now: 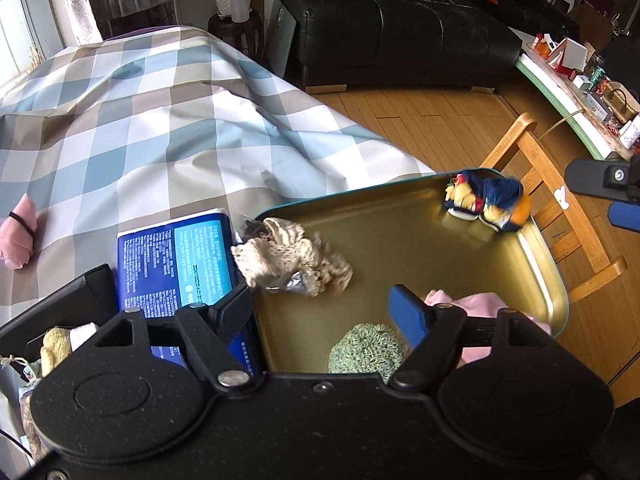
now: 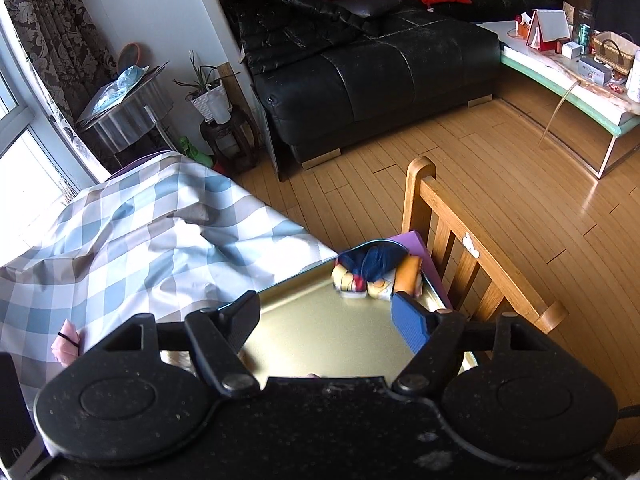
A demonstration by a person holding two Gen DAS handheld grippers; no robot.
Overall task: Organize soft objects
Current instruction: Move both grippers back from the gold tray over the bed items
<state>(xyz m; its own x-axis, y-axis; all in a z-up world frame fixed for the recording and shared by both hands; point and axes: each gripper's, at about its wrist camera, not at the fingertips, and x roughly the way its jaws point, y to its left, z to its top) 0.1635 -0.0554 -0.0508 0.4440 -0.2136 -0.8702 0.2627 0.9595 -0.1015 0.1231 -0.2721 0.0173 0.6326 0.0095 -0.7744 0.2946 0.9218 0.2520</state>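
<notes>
A gold metal tray (image 1: 400, 236) sits at the edge of a desk covered with a blue, white and tan checked cloth (image 1: 140, 120), and it holds most of the soft things. A cream knitted piece (image 1: 288, 256) lies over the tray's left rim, just beside a blue printed packet (image 1: 176, 260). A colourful bundle of cloth (image 1: 486, 200) in navy, yellow and orange rests in the far right corner against the wall. A green knitted piece (image 1: 366, 348) and a pink cloth (image 1: 480, 304) lie at the near end, partly hidden behind the left tool (image 1: 324, 312), whose 2 fingers stand spread apart above the tray with nothing between them. The right tool (image 2: 326, 320) is likewise spread wide and holds nothing, hovering over the bare middle of the tray, near the colourful bundle. Another pink cloth (image 1: 18, 236), tied with a black band, lies on the checked cloth well apart from the tray. A wooden chair (image 2: 472, 248) stands beside the tray's right side.
</notes>
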